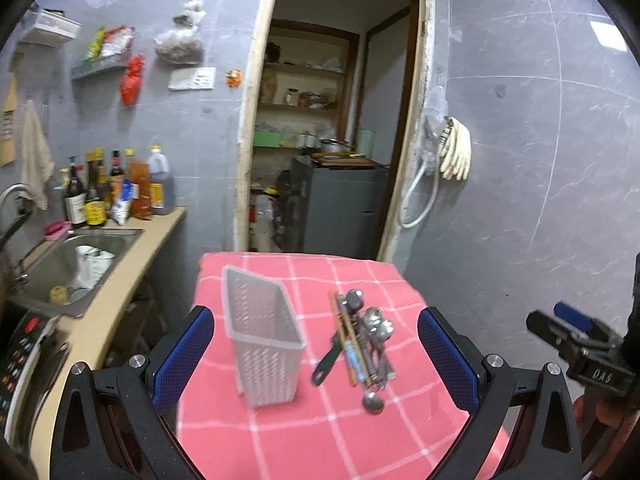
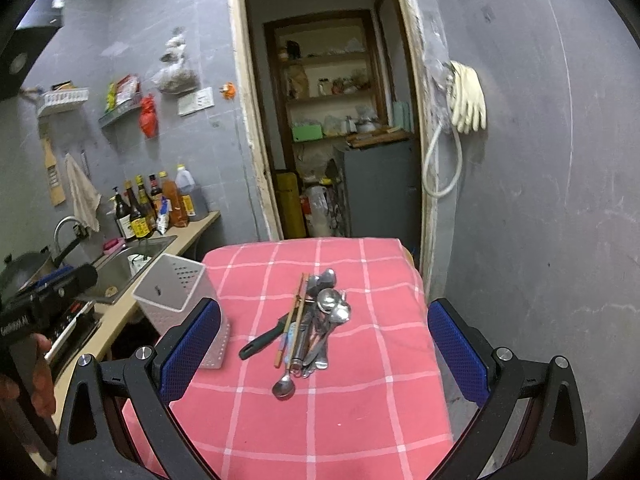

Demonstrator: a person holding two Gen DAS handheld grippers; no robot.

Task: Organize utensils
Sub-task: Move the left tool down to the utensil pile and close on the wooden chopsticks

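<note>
Pink checked table [image 2: 360, 400] carries utensil holder [image 1: 262, 334], utensil pile [image 2: 310, 328]

Both grippers held near, level & pointing fwd: left gripper [image 1: 316, 354] jaws spread wide, nothing betw. them, right gripper [image 2: 324, 354] likewise wide & empty, a hand [image 2: 40, 376] gripping the left one's handle.

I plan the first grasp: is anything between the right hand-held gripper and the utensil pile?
Nothing visible. The right hand-held gripper is open above the tablecloth, and the utensil pile lies straight ahead. The basket stands off to the left.
</note>
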